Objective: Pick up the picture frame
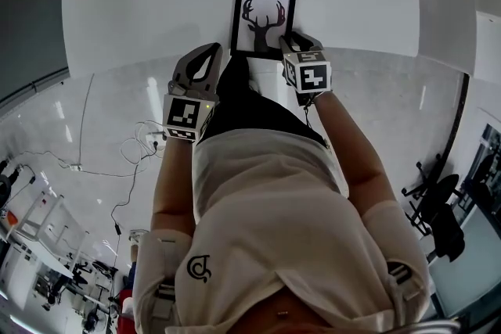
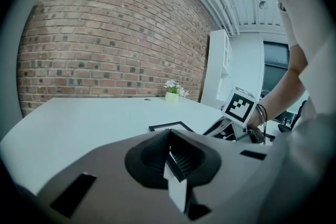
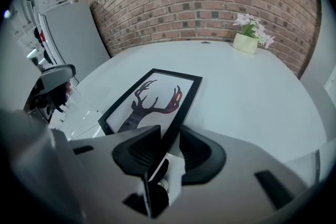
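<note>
The picture frame [image 1: 264, 18], black-rimmed with a deer silhouette, lies near the front edge of the white table [image 1: 141, 4]. My right gripper [image 1: 291, 40] is at its near right corner. In the right gripper view the frame [image 3: 152, 102] runs away from me and its black rim passes between the jaws of that gripper [image 3: 170, 132], which are shut on it. My left gripper [image 1: 211, 51] hovers by the table edge, left of the frame, shut and empty. In the left gripper view its jaws meet with nothing between them [image 2: 169, 136], and the frame [image 2: 170, 126] lies ahead to the right.
A small potted plant [image 3: 247, 39] stands at the table's far side by the brick wall [image 3: 199, 2]. A grey cabinet [image 3: 73, 34] is beyond the table's left side and a white cabinet [image 2: 218, 76] to the right. The person's torso and arms fill the lower head view.
</note>
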The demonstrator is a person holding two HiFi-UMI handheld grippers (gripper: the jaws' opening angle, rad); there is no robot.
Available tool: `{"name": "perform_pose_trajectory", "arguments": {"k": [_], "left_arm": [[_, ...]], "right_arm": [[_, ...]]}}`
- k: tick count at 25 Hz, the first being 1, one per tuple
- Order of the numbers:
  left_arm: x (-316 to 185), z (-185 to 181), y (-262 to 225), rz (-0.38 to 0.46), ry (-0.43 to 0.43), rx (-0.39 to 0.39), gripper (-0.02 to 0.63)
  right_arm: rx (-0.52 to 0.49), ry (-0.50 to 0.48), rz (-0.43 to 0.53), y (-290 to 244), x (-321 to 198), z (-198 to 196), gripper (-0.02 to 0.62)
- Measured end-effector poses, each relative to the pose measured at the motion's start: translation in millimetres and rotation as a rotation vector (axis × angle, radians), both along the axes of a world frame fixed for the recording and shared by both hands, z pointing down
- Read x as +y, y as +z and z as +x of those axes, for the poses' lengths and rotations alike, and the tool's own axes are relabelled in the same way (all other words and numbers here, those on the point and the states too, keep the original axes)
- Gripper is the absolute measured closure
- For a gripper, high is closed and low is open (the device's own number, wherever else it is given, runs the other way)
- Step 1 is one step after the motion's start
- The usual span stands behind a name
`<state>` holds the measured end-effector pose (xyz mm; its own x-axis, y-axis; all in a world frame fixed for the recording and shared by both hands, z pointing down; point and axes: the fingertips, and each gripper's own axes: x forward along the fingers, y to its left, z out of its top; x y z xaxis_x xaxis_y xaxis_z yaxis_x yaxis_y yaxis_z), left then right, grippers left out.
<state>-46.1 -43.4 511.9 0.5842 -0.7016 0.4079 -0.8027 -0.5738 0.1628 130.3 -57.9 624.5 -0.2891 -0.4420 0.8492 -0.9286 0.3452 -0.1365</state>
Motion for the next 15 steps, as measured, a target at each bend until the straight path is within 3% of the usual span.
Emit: {"name": "perform_pose_trajectory", "arguments": {"k": [10,13,15], "left_arm": [[35.9,2.1,42.6,-0.1,-0.024,0.026,0.592],[39.5,8.6,57.9,-0.173,-0.034,0.092,0.591],[38.8,14.2,66.5,-0.234,-0.042,0.164,0.555]], "right_arm": [[0.025,-0.071,0.003,0.8,15.0,-6.7,0.488],[0.032,-0.064,-0.003,-0.7,14.4,-5.3,0.489],[0.036,-0.068,-0.004,-1.3,14.3,-4.8,0.489]]}}
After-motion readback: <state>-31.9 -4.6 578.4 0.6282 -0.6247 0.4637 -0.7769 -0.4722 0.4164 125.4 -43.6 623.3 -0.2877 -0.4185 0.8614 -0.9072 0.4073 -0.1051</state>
